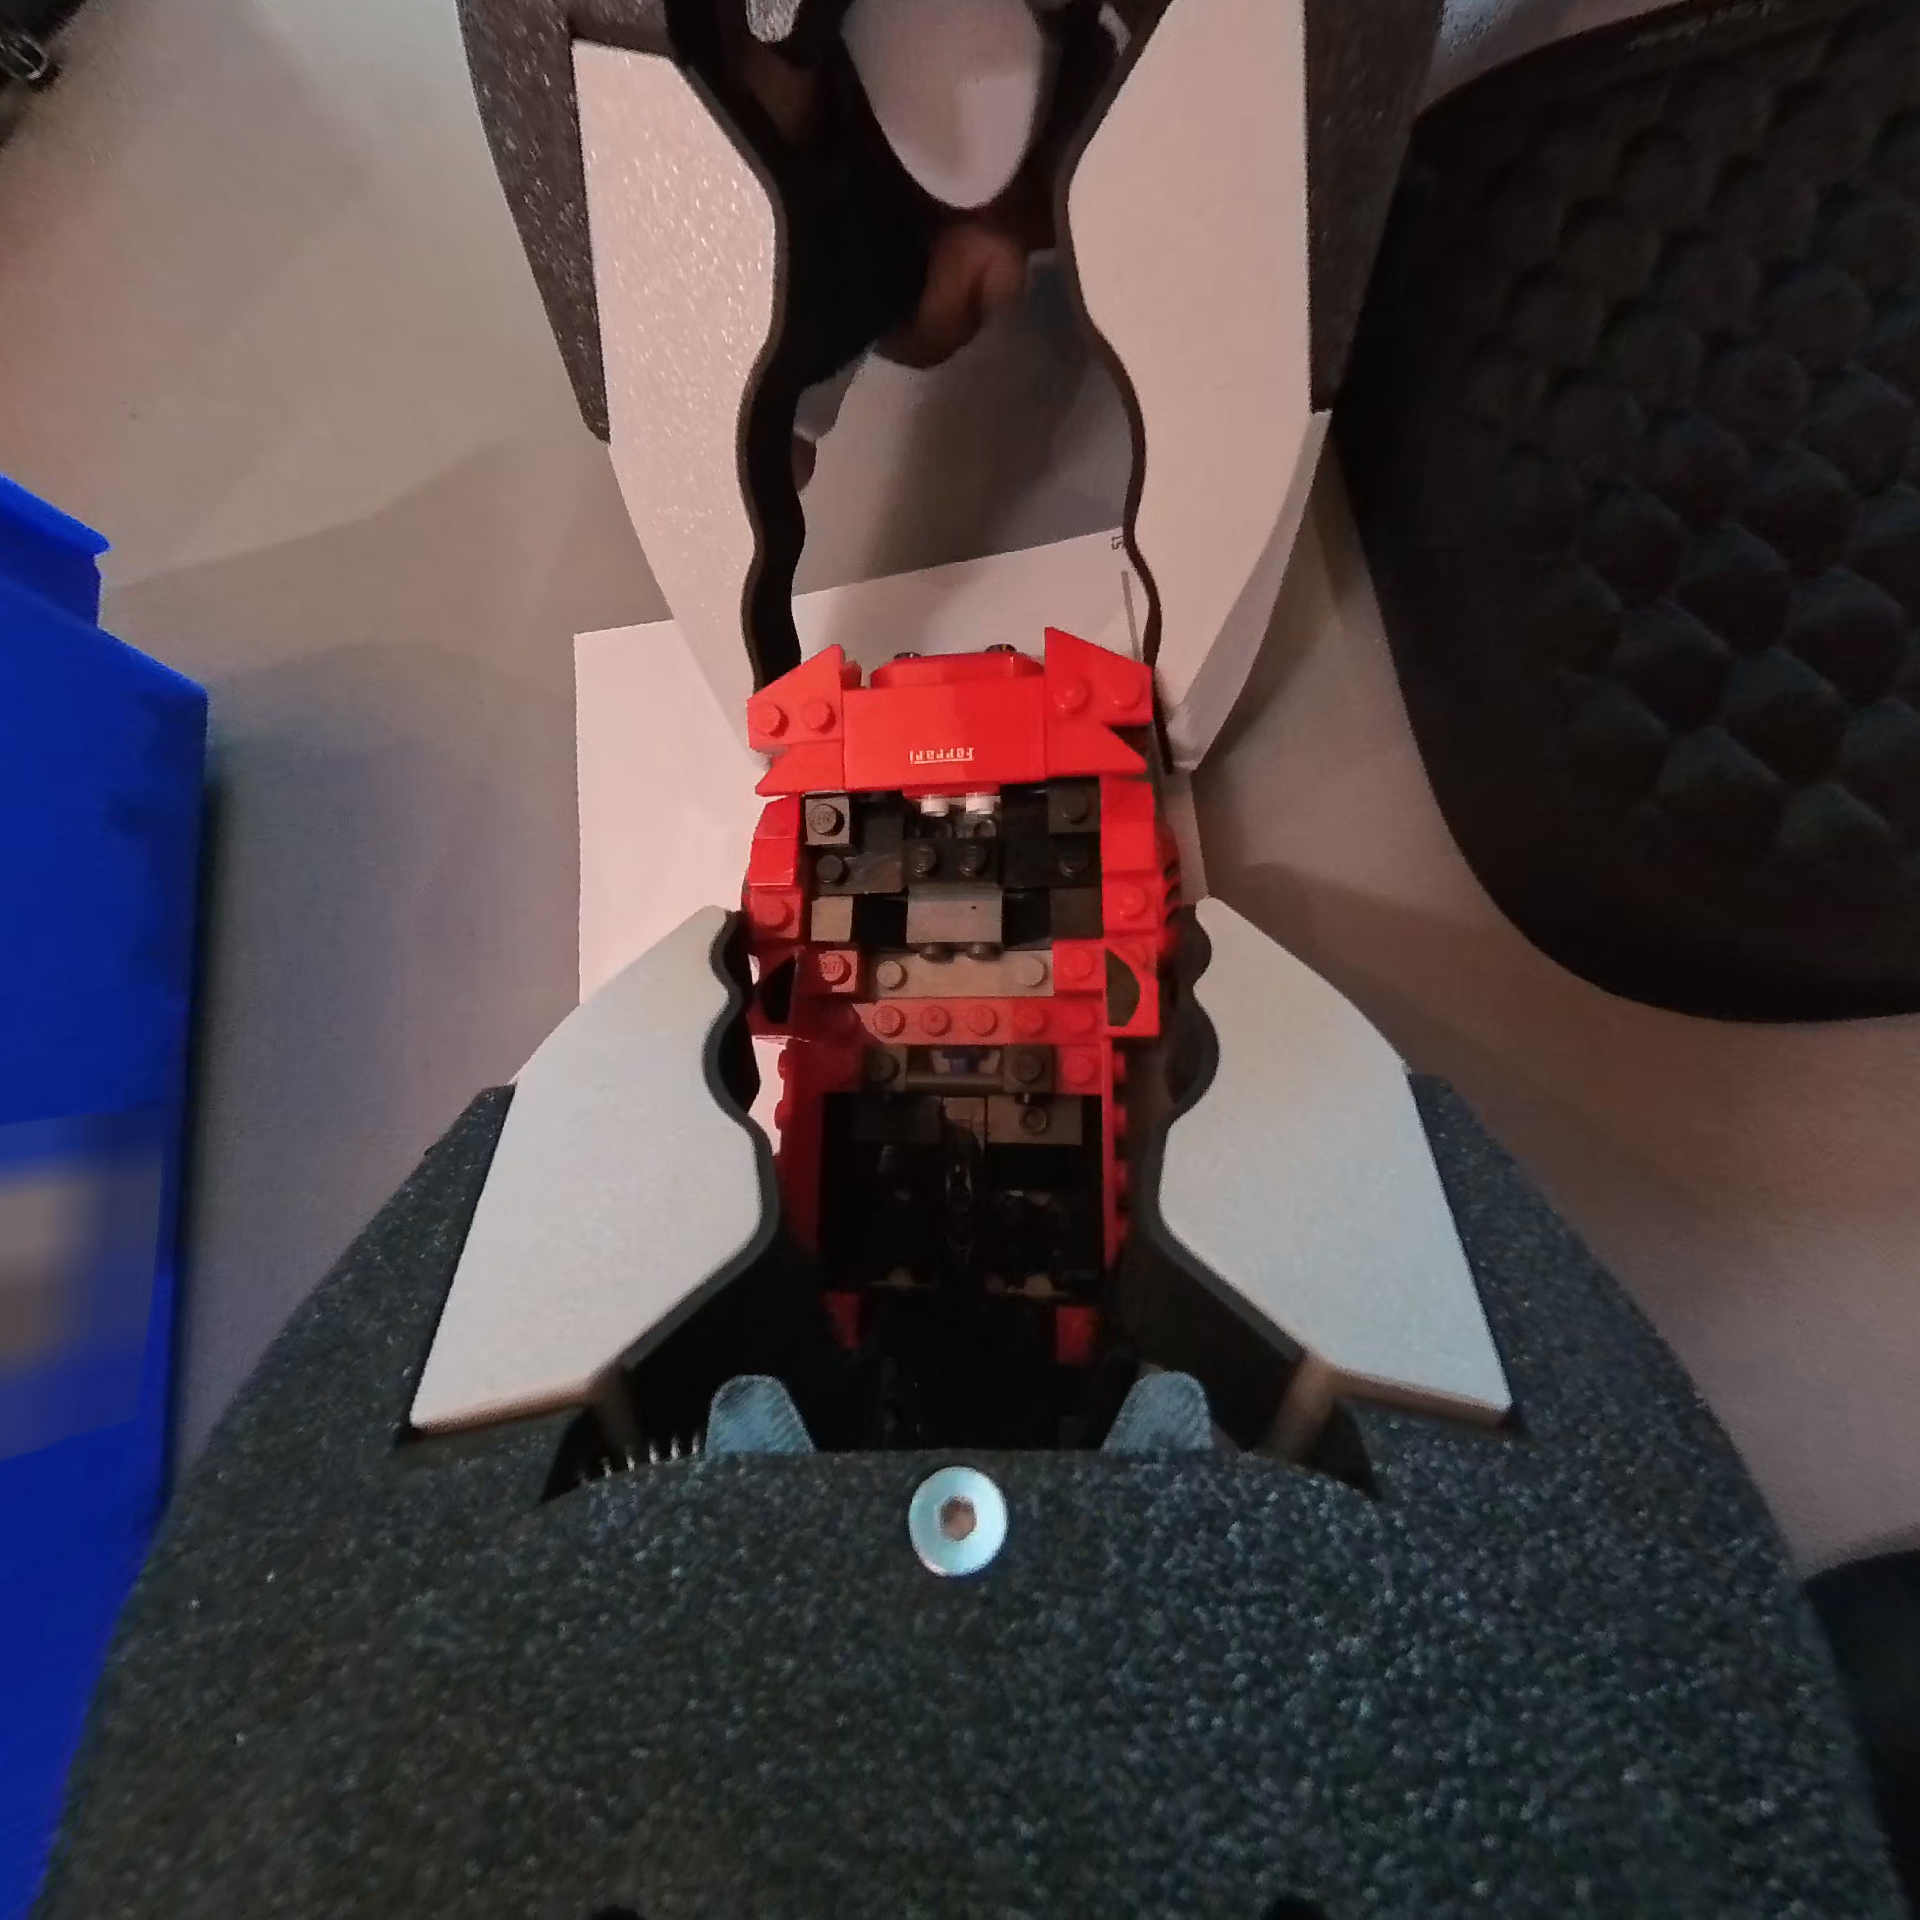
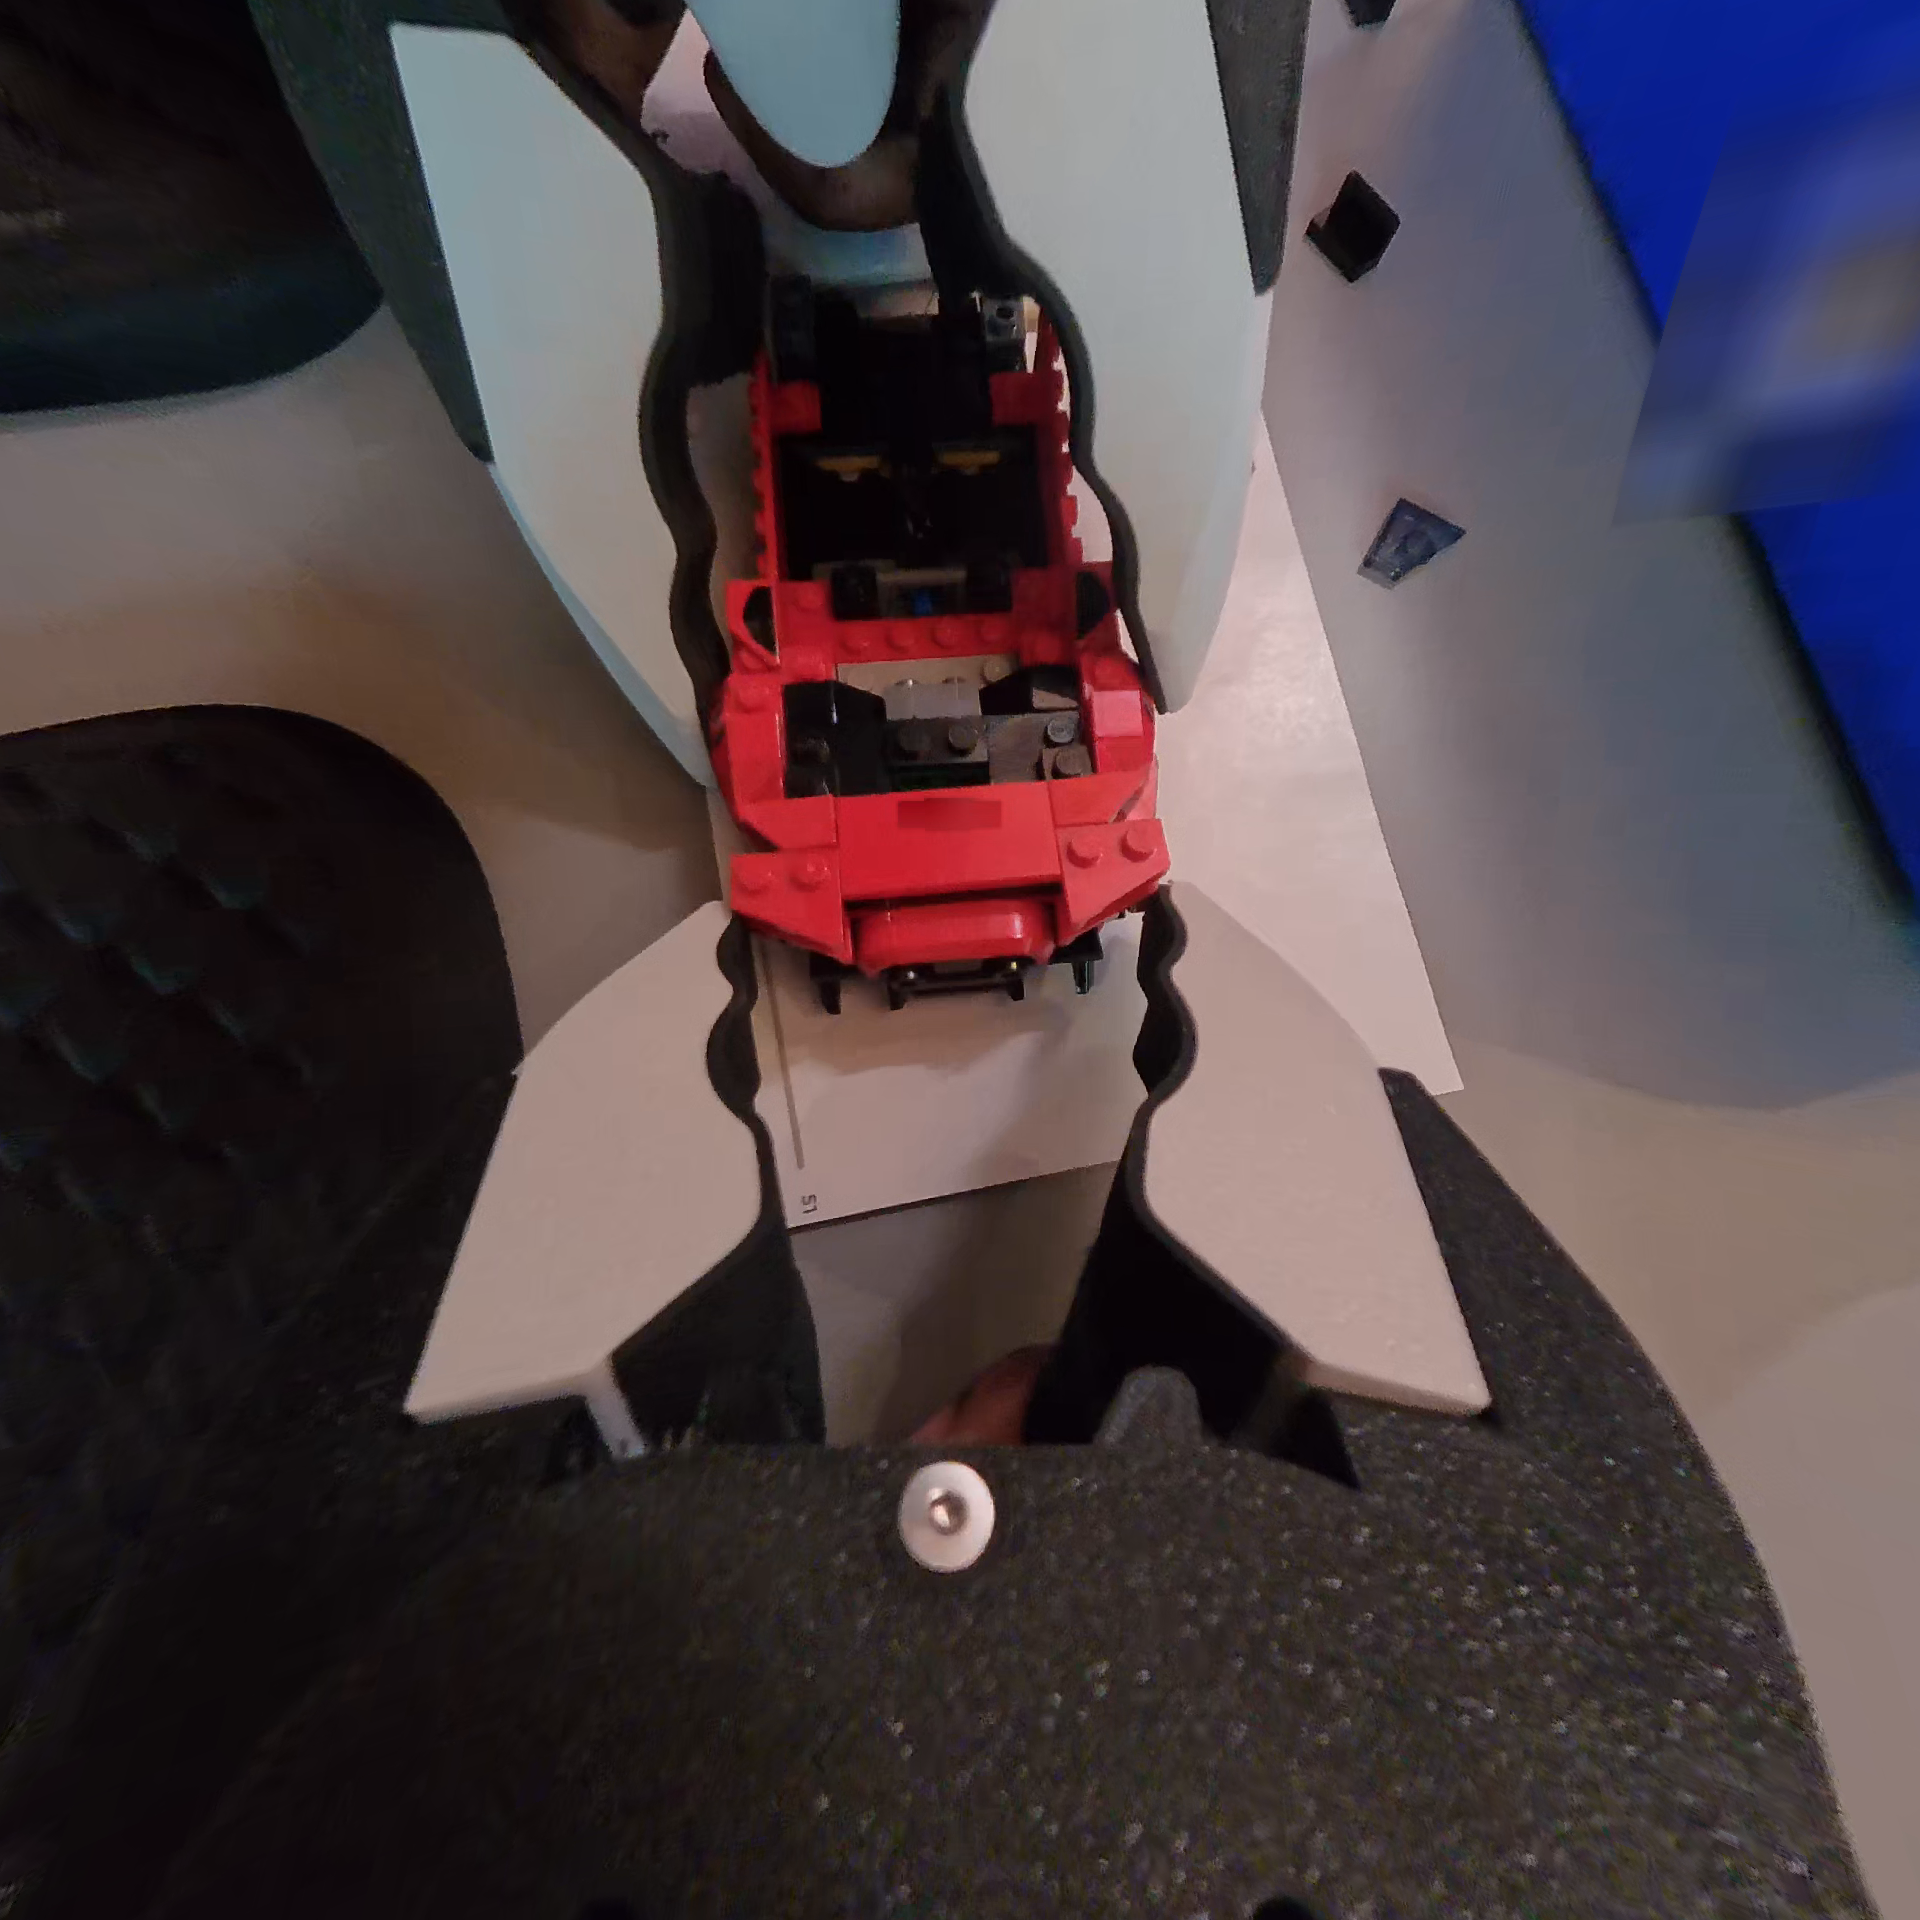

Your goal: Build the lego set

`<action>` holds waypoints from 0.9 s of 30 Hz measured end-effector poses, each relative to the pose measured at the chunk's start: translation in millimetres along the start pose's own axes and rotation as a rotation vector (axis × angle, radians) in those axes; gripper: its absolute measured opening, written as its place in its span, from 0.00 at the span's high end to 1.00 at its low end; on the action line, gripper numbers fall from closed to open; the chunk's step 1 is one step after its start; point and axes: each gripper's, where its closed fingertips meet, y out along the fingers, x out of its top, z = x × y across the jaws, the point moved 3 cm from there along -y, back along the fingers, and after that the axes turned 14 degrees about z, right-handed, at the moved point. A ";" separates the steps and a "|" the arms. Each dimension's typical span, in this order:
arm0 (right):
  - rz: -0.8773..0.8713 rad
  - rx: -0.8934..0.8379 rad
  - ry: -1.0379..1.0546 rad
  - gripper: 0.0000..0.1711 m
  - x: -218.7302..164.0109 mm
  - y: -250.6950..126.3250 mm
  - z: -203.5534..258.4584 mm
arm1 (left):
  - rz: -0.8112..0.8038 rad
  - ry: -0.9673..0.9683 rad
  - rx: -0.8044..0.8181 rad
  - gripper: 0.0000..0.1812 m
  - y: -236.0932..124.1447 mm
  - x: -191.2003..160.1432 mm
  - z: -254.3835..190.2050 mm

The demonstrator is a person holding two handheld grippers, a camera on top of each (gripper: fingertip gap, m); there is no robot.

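**Car pinched at one end, loose at the other: watch the twist**

Left wrist view. Your left hand-held gripper (image 1: 951, 997) is clamped on the flanks of the red car (image 1: 951, 935), about the middle of its body, with the roof still off and the dark inner bricks showing. The car sits over a white instruction sheet (image 1: 644, 790) on the bench (image 1: 312, 364). The right hand-held gripper (image 1: 951, 623) faces you at the car's far end, fingers spread and just beside its corners. If you squeeze harder, the thin red side walls may bow or pop off. A blue bin (image 1: 83, 1039) crowds one side and a black quilted pad (image 1: 1683, 520) the other, so sideways room is tight; open bench lies only beyond the sheet.

Right wrist view. Your right hand-held gripper (image 2: 945, 956) stands apart, its tips flanking the car's (image 2: 935, 727) near bumper; whether they touch it I cannot tell. Closing here would bear on the small sloped corner bricks, which could snap loose, and any pull against the left hand-held gripper (image 2: 925, 582) could split the car. Two small loose pieces, one black (image 2: 1351, 223), one dark blue (image 2: 1408, 540), lie on the bench (image 2: 1507, 727) between the sheet (image 2: 1278, 883) and the blue bin (image 2: 1808, 364); a wide swing that way could sweep them off. The pad (image 2: 239, 987) blocks the opposite side.
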 end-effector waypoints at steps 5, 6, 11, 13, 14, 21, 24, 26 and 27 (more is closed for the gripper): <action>0.088 -0.001 0.006 0.58 0.1 -1.5 0.4 | -0.002 -0.001 -0.005 0.57 0.0 -0.2 -0.4; 0.105 0.003 0.005 0.58 0.2 -1.7 0.2 | -0.004 -0.003 -0.007 0.57 0.0 -0.2 -0.3; 0.073 0.070 0.007 0.59 2.1 -2.2 -3.4 | -0.012 -0.032 -0.012 0.57 -0.9 -1.4 1.5; 0.015 0.093 0.017 0.59 2.4 -1.4 -4.1 | -0.021 -0.044 -0.021 0.57 -1.5 -2.0 2.3; -0.003 0.097 0.018 0.59 1.9 -0.9 -4.0 | -0.022 -0.045 -0.021 0.57 -1.6 -2.1 2.2; -0.050 0.094 -0.002 0.59 -0.5 4.1 -3.4 | -0.016 -0.030 -0.008 0.57 -1.7 -3.1 1.3; -0.033 0.085 -0.010 0.59 -0.3 3.6 -3.5 | -0.015 -0.027 -0.005 0.57 -1.8 -3.3 1.1; 0.001 0.068 -0.021 0.59 0.7 1.3 -3.5 | -0.010 -0.021 0.000 0.57 -1.6 -3.3 0.8; 0.023 0.057 -0.029 0.59 1.4 -0.2 -3.5 | -0.008 -0.018 0.003 0.57 -1.6 -3.3 0.7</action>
